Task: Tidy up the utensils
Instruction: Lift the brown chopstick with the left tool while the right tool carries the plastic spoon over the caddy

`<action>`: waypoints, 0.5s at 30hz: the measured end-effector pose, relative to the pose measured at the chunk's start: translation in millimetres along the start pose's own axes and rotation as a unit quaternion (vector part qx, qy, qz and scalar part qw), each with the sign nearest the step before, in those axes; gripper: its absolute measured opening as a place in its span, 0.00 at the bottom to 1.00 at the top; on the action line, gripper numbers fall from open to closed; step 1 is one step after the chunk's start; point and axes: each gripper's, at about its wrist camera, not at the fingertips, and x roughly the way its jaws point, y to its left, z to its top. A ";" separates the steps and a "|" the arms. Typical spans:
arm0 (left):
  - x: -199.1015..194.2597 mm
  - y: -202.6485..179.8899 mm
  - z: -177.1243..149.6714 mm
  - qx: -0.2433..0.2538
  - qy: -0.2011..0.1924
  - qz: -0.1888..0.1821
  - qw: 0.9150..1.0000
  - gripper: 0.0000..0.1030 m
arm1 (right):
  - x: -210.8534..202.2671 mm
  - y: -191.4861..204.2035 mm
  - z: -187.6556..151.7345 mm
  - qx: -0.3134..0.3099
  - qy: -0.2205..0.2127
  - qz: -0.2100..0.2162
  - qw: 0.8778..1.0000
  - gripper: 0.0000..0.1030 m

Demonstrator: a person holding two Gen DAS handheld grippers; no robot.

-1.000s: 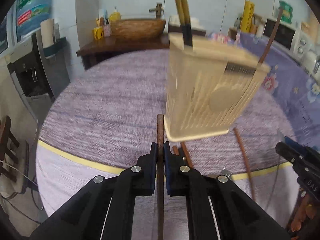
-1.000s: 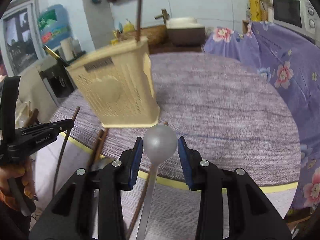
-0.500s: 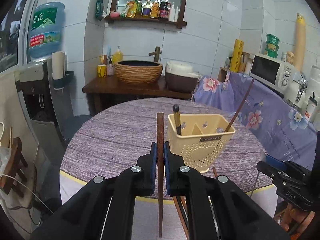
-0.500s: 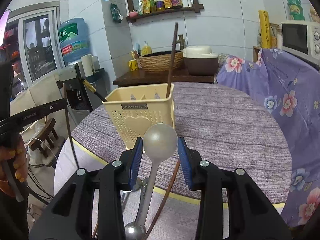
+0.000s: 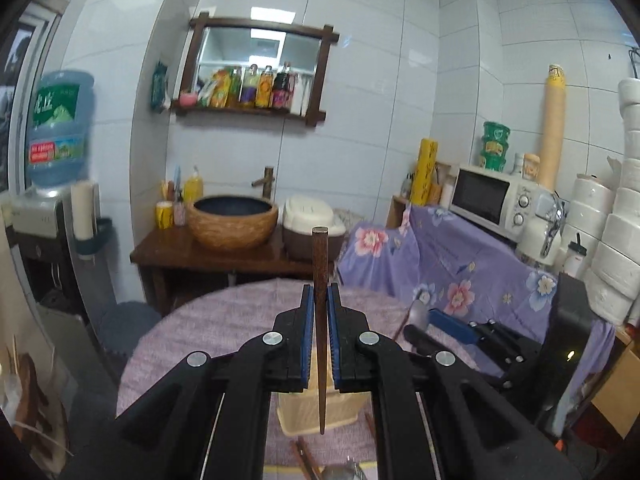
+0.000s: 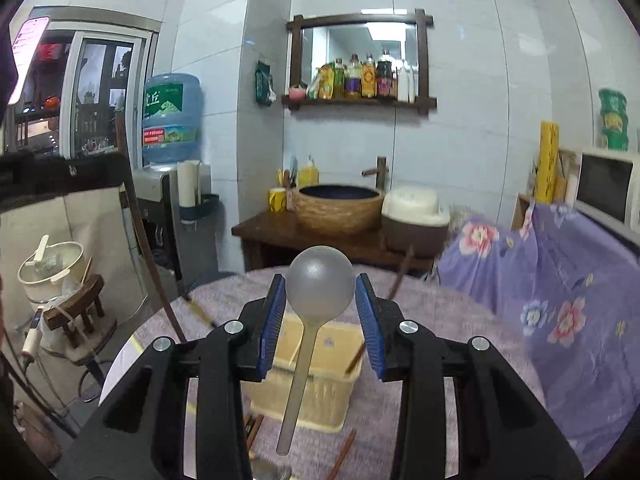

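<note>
My left gripper [image 5: 319, 300] is shut on a dark wooden chopstick [image 5: 320, 264] held upright, its lower tip hanging above the cream utensil basket [image 5: 298, 408]. My right gripper [image 6: 320, 292] is shut on a grey metal spoon [image 6: 320, 286], bowl up and handle pointing down over the basket [image 6: 320, 364]. A chopstick [image 6: 400, 276] leans out of the basket. The right gripper [image 5: 444, 326] also shows at the right of the left wrist view. Loose chopsticks [image 6: 340, 456] lie on the table in front of the basket.
The round table has a purple cloth [image 6: 460, 320]. Behind it stands a wooden counter [image 5: 208, 252] with a wicker-clad basin and a rice cooker. A flowered purple cover [image 5: 460, 256] with a microwave is at the right, a water dispenser [image 6: 168, 120] at the left.
Both grippers have risen well above the table with their utensils. The basket now lies low, under the fingers, instead of in front of them.
</note>
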 end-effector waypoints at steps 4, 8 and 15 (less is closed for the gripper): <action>14.1 -6.4 25.0 0.006 -0.030 0.023 0.999 0.08 | 22.1 5.7 22.6 -0.014 -0.020 -0.014 1.000 0.36; 39.5 -5.9 31.2 0.005 -0.028 0.042 0.999 0.08 | 52.0 12.4 20.1 -0.025 -0.017 -0.023 0.999 0.36; 73.6 5.6 1.8 -0.010 0.007 0.053 0.999 0.08 | 71.1 8.6 0.3 -0.017 -0.020 -0.038 0.999 0.36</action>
